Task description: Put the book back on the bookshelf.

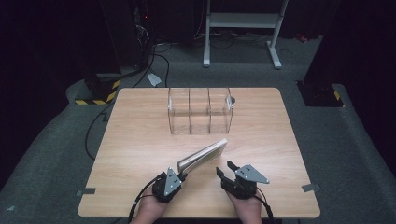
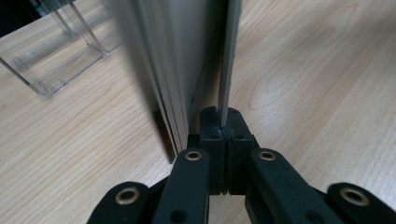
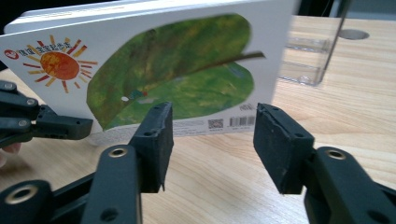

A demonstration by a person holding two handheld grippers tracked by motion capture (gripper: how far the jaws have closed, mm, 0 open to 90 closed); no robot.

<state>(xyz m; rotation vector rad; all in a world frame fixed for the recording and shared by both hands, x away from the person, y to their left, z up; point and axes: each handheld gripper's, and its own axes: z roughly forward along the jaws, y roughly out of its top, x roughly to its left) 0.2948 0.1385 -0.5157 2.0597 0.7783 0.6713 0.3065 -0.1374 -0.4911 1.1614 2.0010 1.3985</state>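
Grip comes first in this step: the left gripper (image 1: 183,176), at the lower middle of the high view, has its jaws clamped on a single thin cover or page at the corner of the white picture book with a green leaf and an orange sun on its cover (image 1: 203,155); in the left gripper view the rest of the pages (image 2: 163,70) stand free just left of the pinch. The book stands on edge, slanting from the gripper toward the centre of the light wooden table (image 1: 140,140), short of the clear acrylic three-slot file holder (image 1: 200,112) in the upper middle. The right gripper (image 1: 227,169), at the lower right of centre, is parted with nothing between its pads; in the right gripper view it faces the book's cover (image 3: 177,70) from nearby. Judging from this, the book is probably headed for a holder slot, and a one-leaf hold may let the block swing or the leaf tear. A sound approach would be to bring the open right gripper onto the book's full thickness near its lower edge, close firmly, then lift upright and aim squarely between two dividers.
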